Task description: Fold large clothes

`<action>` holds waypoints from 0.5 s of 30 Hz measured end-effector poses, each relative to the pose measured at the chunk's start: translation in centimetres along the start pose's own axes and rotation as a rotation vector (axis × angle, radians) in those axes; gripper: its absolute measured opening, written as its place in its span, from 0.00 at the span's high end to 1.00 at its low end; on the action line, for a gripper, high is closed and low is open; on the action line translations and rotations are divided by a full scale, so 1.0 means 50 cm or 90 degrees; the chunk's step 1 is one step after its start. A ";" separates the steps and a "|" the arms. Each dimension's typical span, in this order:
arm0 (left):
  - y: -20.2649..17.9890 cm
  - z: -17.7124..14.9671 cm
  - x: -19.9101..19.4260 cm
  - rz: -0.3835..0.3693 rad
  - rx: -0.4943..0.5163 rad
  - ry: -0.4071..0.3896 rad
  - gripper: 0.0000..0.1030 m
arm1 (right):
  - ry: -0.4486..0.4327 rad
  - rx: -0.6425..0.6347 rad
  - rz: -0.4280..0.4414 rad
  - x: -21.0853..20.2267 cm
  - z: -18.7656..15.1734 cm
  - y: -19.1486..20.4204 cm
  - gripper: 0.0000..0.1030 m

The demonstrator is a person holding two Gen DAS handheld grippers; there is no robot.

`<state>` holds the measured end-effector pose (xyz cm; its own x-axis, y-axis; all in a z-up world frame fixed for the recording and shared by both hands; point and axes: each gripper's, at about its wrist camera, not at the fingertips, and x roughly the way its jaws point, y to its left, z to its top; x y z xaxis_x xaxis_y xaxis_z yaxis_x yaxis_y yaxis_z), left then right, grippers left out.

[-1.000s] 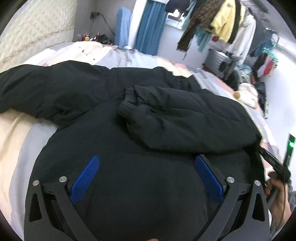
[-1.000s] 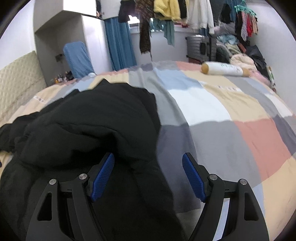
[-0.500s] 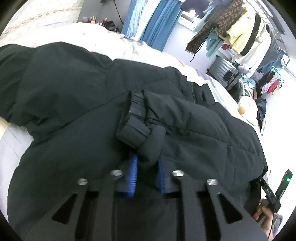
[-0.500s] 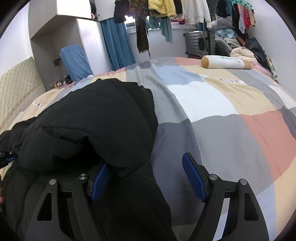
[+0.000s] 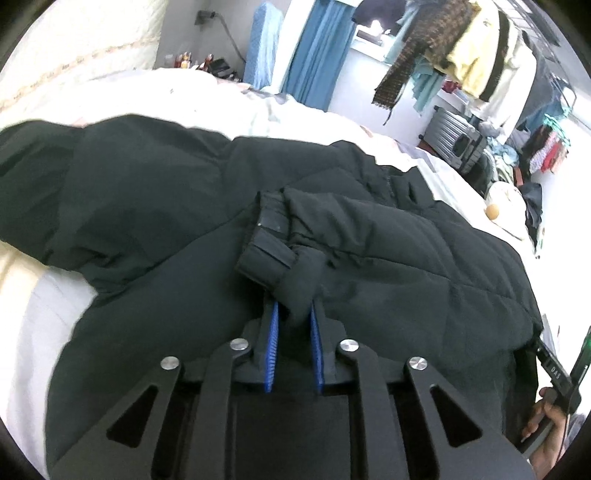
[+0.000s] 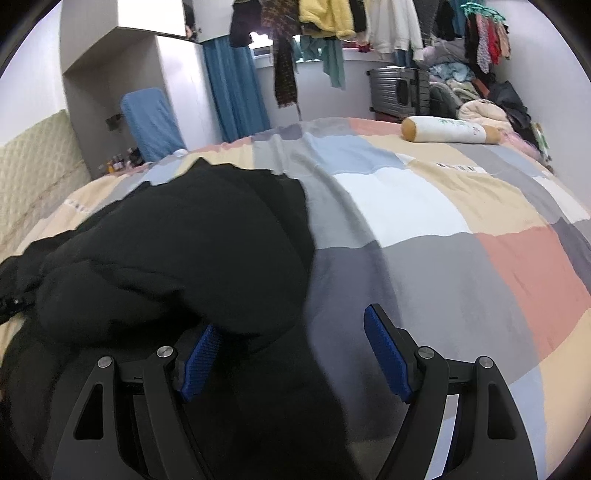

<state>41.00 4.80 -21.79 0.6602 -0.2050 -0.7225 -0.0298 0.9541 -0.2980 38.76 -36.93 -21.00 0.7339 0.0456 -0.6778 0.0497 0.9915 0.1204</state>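
Note:
A large black padded jacket (image 5: pixel 155 206) lies spread on the bed. One sleeve (image 5: pixel 388 251) is folded across its body, cuff (image 5: pixel 269 254) toward me. My left gripper (image 5: pixel 293 314) is shut on a fold of the sleeve just below the cuff. In the right wrist view the jacket (image 6: pixel 177 251) is a black mound at left. My right gripper (image 6: pixel 291 343) is open at the jacket's right edge, its left pad (image 6: pixel 199 354) partly under the cloth, its right pad (image 6: pixel 388 354) over the bedcover.
The bed has a patchwork cover (image 6: pixel 424 229) in grey, yellow, white and pink. A bolster pillow (image 6: pixel 450 131) lies at the far side. Hanging clothes (image 6: pixel 332 22), a suitcase (image 6: pixel 400 90) and a padded headboard (image 6: pixel 33 177) surround the bed. A hand holding the other gripper (image 5: pixel 554 417) shows lower right.
My left gripper moved forward to the sleeve cuff and closed on a fold of it; it now holds it. My right gripper stayed open and edged slightly under the jacket's edge.

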 end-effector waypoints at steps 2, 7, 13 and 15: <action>-0.015 -0.004 -0.039 0.004 0.025 -0.016 0.68 | -0.003 -0.001 0.011 -0.023 -0.001 0.017 0.27; -0.069 -0.024 -0.133 0.012 0.097 -0.065 0.49 | -0.002 0.013 0.053 -0.094 0.002 0.072 0.27; -0.123 -0.076 -0.245 -0.006 0.155 -0.094 0.43 | -0.028 -0.005 0.067 -0.200 -0.022 0.144 0.27; -0.126 -0.095 -0.274 -0.018 0.156 -0.099 0.41 | -0.034 -0.006 0.071 -0.238 -0.039 0.161 0.27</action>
<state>28.58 0.53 -13.00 0.7664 -0.2145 -0.6055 0.1596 0.9766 -0.1438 29.12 -29.28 -13.38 0.7697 0.1490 -0.6207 -0.0403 0.9818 0.1857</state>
